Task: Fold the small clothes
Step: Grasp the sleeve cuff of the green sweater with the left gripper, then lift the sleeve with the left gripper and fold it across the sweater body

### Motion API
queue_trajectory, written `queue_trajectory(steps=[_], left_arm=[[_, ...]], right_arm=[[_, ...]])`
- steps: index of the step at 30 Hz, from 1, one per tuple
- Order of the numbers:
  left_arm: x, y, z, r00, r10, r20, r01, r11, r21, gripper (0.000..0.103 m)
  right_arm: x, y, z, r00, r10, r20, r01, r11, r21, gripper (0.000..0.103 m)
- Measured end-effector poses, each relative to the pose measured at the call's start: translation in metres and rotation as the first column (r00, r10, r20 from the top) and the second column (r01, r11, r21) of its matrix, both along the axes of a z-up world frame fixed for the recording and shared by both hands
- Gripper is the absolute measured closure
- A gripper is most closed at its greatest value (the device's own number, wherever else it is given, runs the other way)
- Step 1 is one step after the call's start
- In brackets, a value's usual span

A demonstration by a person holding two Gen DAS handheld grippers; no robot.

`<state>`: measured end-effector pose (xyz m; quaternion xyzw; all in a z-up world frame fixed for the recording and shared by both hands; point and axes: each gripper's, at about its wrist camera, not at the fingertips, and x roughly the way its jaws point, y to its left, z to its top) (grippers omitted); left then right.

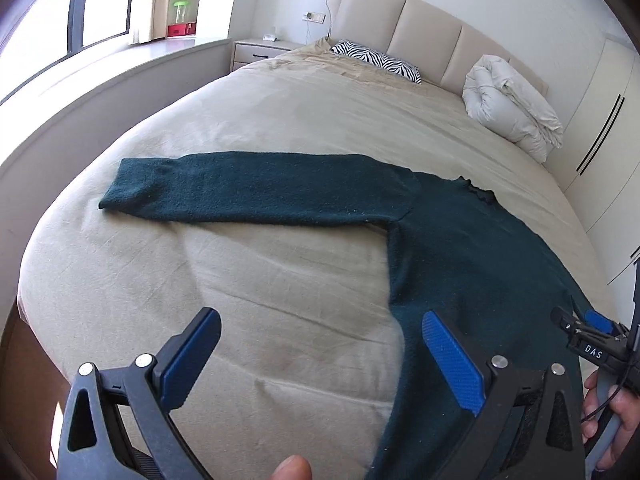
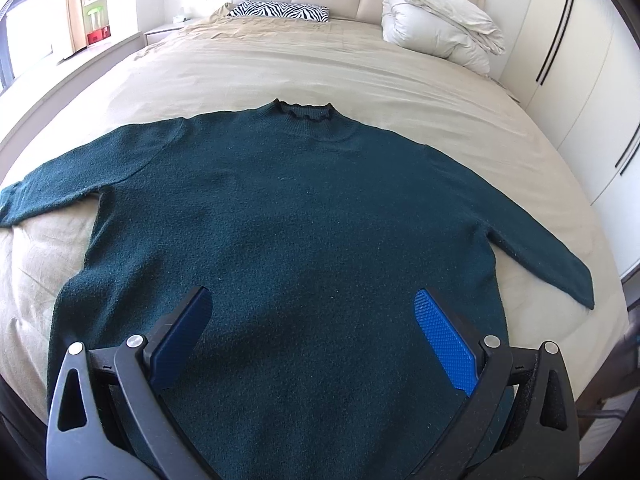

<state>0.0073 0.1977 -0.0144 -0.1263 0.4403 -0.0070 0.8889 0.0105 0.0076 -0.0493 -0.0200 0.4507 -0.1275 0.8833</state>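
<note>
The wide bed with a beige sheet (image 2: 360, 76) carries every item noted. A dark green knitted sweater (image 2: 296, 216) lies flat and face up on its near half, both sleeves spread outward, collar toward the padded headboard. A rolled white duvet (image 2: 436, 28) and a zebra-striped pillow (image 2: 280, 11) sit by the headboard. The right gripper (image 2: 314, 312) hangs above the sweater's lower body, jaws spread, gripping nothing. The left gripper (image 1: 320, 338) hangs at the sweater's left side edge below the left sleeve, likewise spread and empty.
</note>
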Motion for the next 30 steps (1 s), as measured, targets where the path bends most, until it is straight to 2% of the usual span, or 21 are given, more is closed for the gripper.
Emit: queue_trajectory(steps=[1,3,4,5,6,7,9,10,11,13,15,17,21,23,25,27,28,29,30], left_arm=[[0.001,0.012,0.0,1.0,0.028,0.004,-0.028,1.0,-0.009,0.0],[-0.001,0.045,0.007,0.985,0.158,0.07,-0.157,0.987,-0.029,0.001],[-0.001,0.066,0.009,0.97,0.223,0.097,-0.215,0.973,-0.087,0.001],[0.001,0.089,0.007,0.952,0.286,0.112,-0.263,0.946,-0.187,0.001],[0.003,0.115,0.0,0.926,0.363,0.104,-0.32,0.9,-0.295,0.001],[0.007,0.138,-0.01,0.896,0.438,0.077,-0.378,0.841,-0.387,0.002],[0.012,0.177,-0.034,0.822,0.57,0.025,-0.47,0.701,-0.536,0.007],[0.015,0.19,-0.046,0.789,0.614,0.008,-0.495,0.644,-0.583,0.01],[0.019,0.201,-0.058,0.767,0.641,-0.021,-0.515,0.596,-0.616,0.01],[0.031,0.215,-0.084,0.744,0.662,-0.085,-0.533,0.513,-0.672,0.015],[0.04,0.222,-0.1,0.724,0.679,-0.125,-0.55,0.457,-0.699,0.018],[0.044,0.226,-0.104,0.699,0.705,-0.118,-0.555,0.431,-0.712,0.018],[0.06,0.234,-0.109,0.674,0.727,-0.127,-0.559,0.391,-0.731,0.024],[0.069,0.238,-0.115,0.667,0.732,-0.14,-0.566,0.375,-0.734,0.04],[0.08,0.242,-0.123,0.679,0.715,-0.165,-0.566,0.366,-0.739,0.074],[0.091,0.242,-0.126,0.684,0.706,-0.186,-0.586,0.379,-0.716,0.093],[0.094,0.241,-0.123,0.687,0.704,-0.179,-0.589,0.396,-0.705,0.094],[0.098,0.238,-0.116,0.696,0.699,-0.161,-0.586,0.425,-0.69,0.095],[0.104,0.232,-0.107,0.712,0.69,-0.131,-0.577,0.468,-0.669,0.095]], right_arm=[[0.002,0.002,0.0,1.0,0.003,-0.002,-0.003,1.0,-0.001,0.0],[0.005,0.005,-0.002,1.0,0.005,-0.006,-0.005,1.0,-0.006,0.0],[0.006,0.007,-0.002,1.0,0.006,-0.01,-0.006,1.0,-0.01,0.0],[0.007,0.01,-0.004,1.0,0.007,-0.012,-0.007,1.0,-0.013,0.0],[0.009,0.011,-0.005,1.0,0.009,-0.017,-0.009,1.0,-0.012,0.0],[0.009,0.013,-0.006,1.0,0.01,-0.023,-0.01,1.0,-0.009,0.0],[0.011,0.017,-0.008,0.999,0.018,-0.029,-0.018,1.0,-0.006,0.0],[0.011,0.019,-0.009,0.999,0.023,-0.031,-0.023,1.0,-0.008,0.0],[0.012,0.021,-0.009,0.999,0.027,-0.032,-0.027,1.0,-0.01,0.0],[0.013,0.025,-0.011,0.999,0.035,-0.033,-0.035,0.999,-0.009,0.0],[0.015,0.028,-0.012,0.998,0.039,-0.039,-0.039,0.999,-0.007,0.0],[0.017,0.029,-0.014,0.998,0.039,-0.044,-0.039,0.999,-0.005,0.0],[0.021,0.029,-0.015,0.998,0.039,-0.044,-0.038,0.999,0.02,0.0],[0.022,0.029,-0.015,0.998,0.039,-0.039,-0.038,0.999,0.035,0.0],[0.023,0.028,-0.014,0.999,0.042,-0.03,-0.041,0.998,0.049,0.0],[0.022,0.026,-0.014,0.999,0.045,-0.022,-0.044,0.997,0.064,0.0],[0.022,0.023,-0.013,0.999,0.046,-0.018,-0.045,0.996,0.076,0.0],[0.022,0.02,-0.013,0.999,0.046,-0.012,-0.044,0.995,0.092,0.0],[0.022,0.017,-0.012,0.999,0.043,-0.005,-0.042,0.993,0.111,0.0]])
